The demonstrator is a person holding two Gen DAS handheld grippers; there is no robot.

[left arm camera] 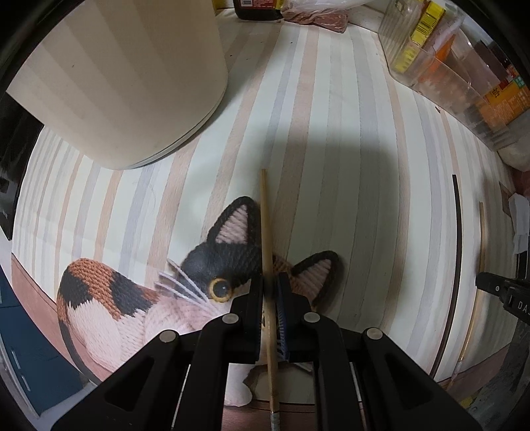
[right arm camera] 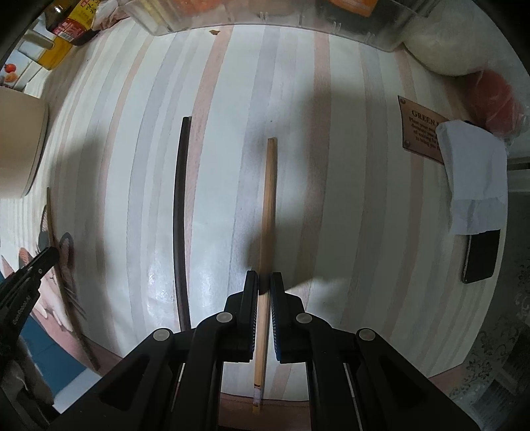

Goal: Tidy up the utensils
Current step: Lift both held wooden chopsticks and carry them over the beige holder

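Note:
My left gripper [left arm camera: 270, 283] is shut on a light wooden chopstick [left arm camera: 266, 225] that points away over the cat-picture mat [left arm camera: 109, 298]. My right gripper [right arm camera: 264, 281] is shut on a second light wooden chopstick [right arm camera: 270, 199] over the striped tablecloth. A dark brown chopstick [right arm camera: 180, 212] lies on the cloth left of it; it also shows in the left wrist view [left arm camera: 457, 252]. The right gripper's tip [left arm camera: 497, 288] shows at the right edge of the left wrist view, and the left gripper's tip [right arm camera: 39, 262] at the left edge of the right wrist view.
A large cream cylindrical container [left arm camera: 132, 83] stands at the back left. A clear plastic organiser with packets [left arm camera: 463, 66] sits at the back right, a dark sauce bottle [left arm camera: 255, 10] behind. A white tissue on a black phone [right arm camera: 477, 185] and a brown label [right arm camera: 420, 129] lie at right.

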